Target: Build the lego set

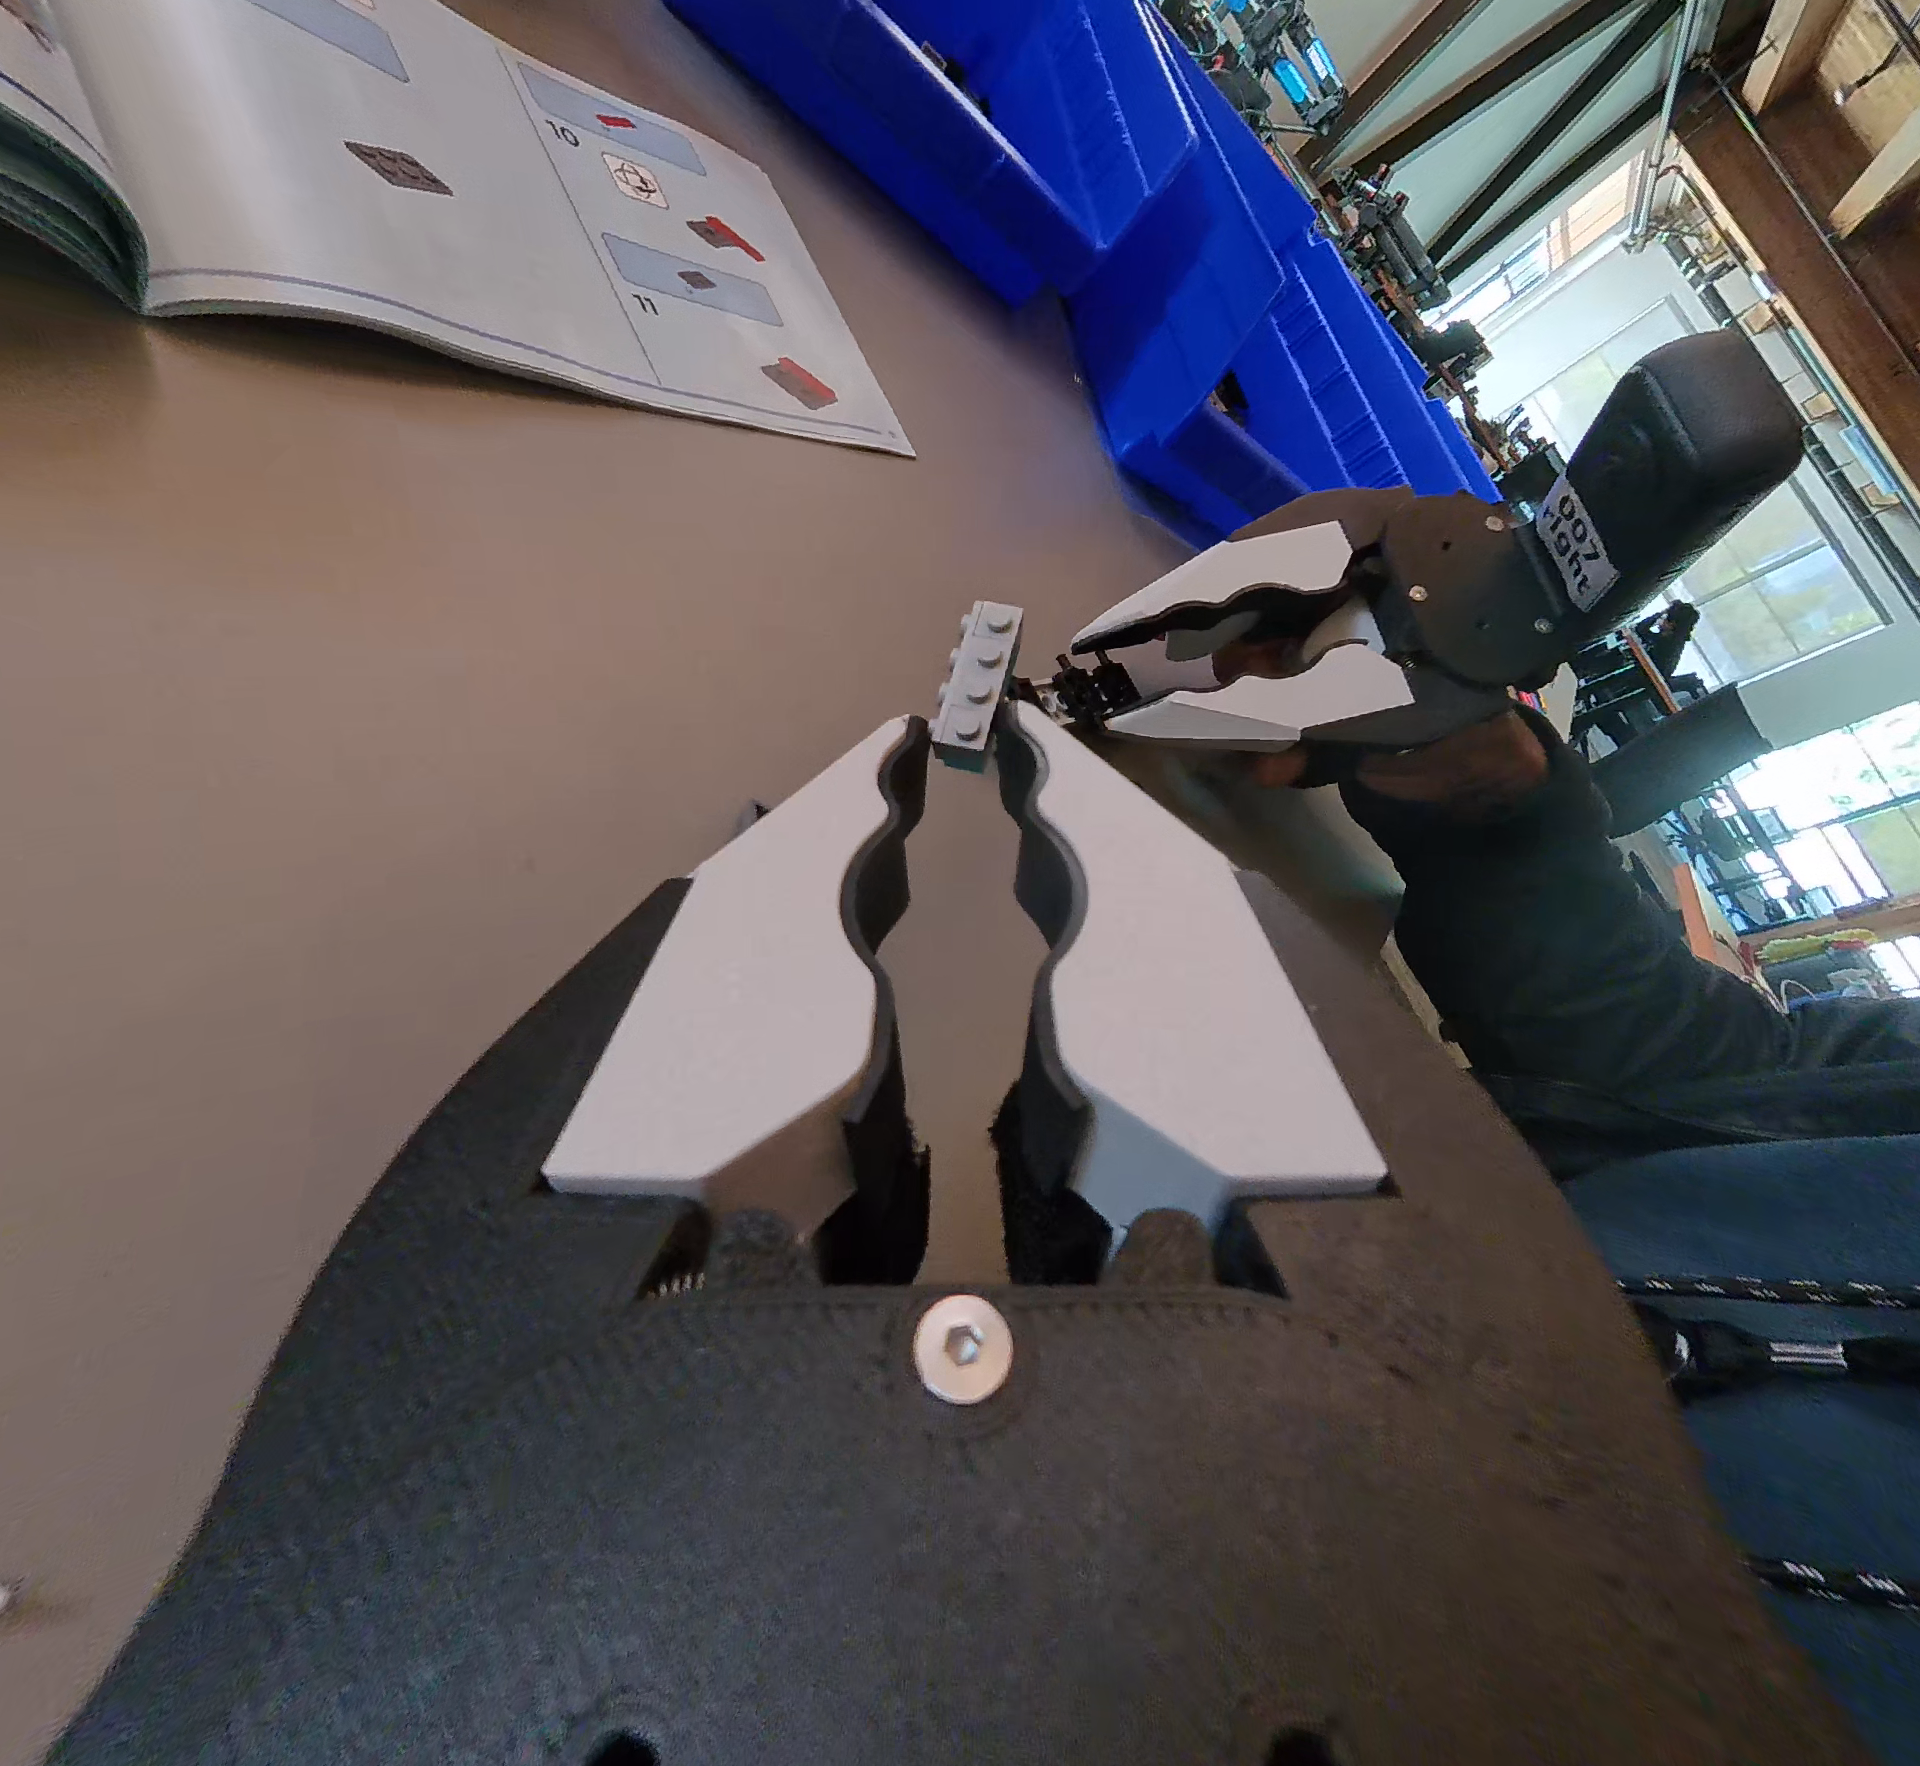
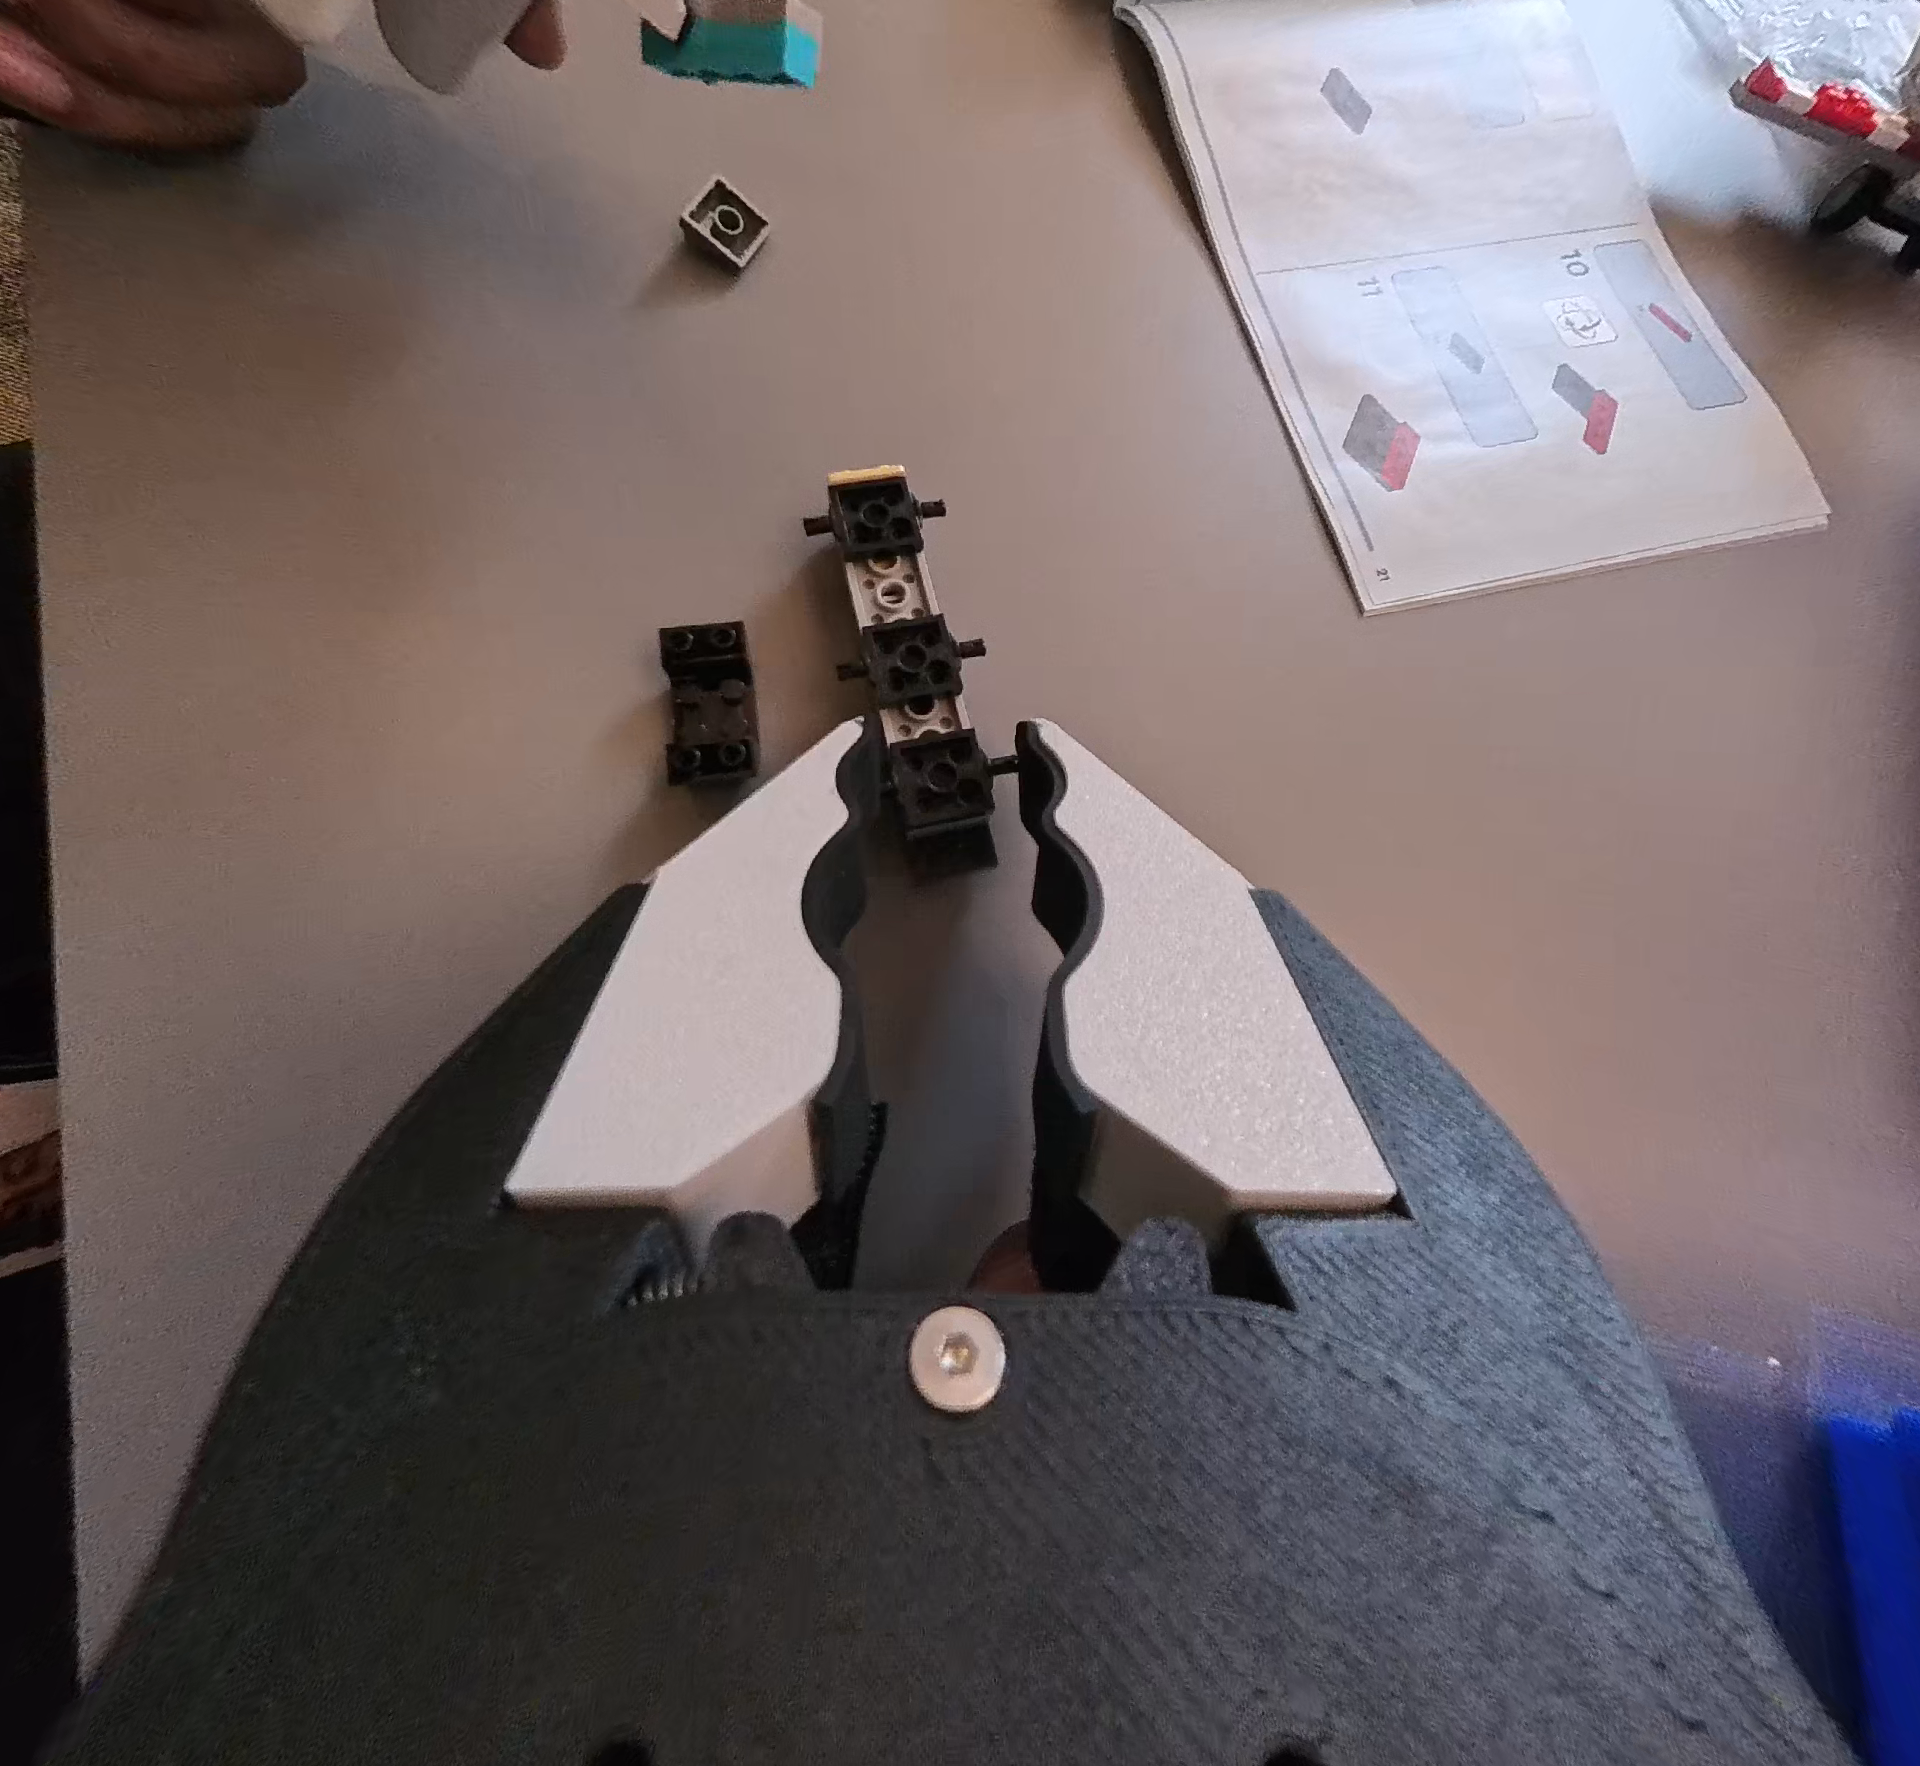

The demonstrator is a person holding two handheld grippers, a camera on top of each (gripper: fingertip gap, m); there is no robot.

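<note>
My left gripper (image 1: 964, 740) is shut on a small grey brick stacked on a teal one (image 1: 975, 682), held above the table. It also shows in the right wrist view (image 2: 681, 2), top left, with the teal-and-grey brick (image 2: 743, 49) in its tips. My right gripper (image 2: 940, 745) is closed around the near end of a long black-and-grey axle assembly (image 2: 904, 636) lying on the table; its side pins touch the fingers. In the left wrist view the right gripper (image 1: 1091, 688) sits just right of my held brick.
A loose grey 2x2 brick (image 2: 727, 225) lies upside down, and a black bracket piece (image 2: 709, 703) sits left of the assembly. There is an open instruction booklet (image 2: 1455, 262), a part-built red-and-grey vehicle (image 2: 1849, 147), blue bins (image 1: 935, 54), and a person's arm (image 1: 1507, 885) at the right. Left tips to right tips: about 12 centimeters.
</note>
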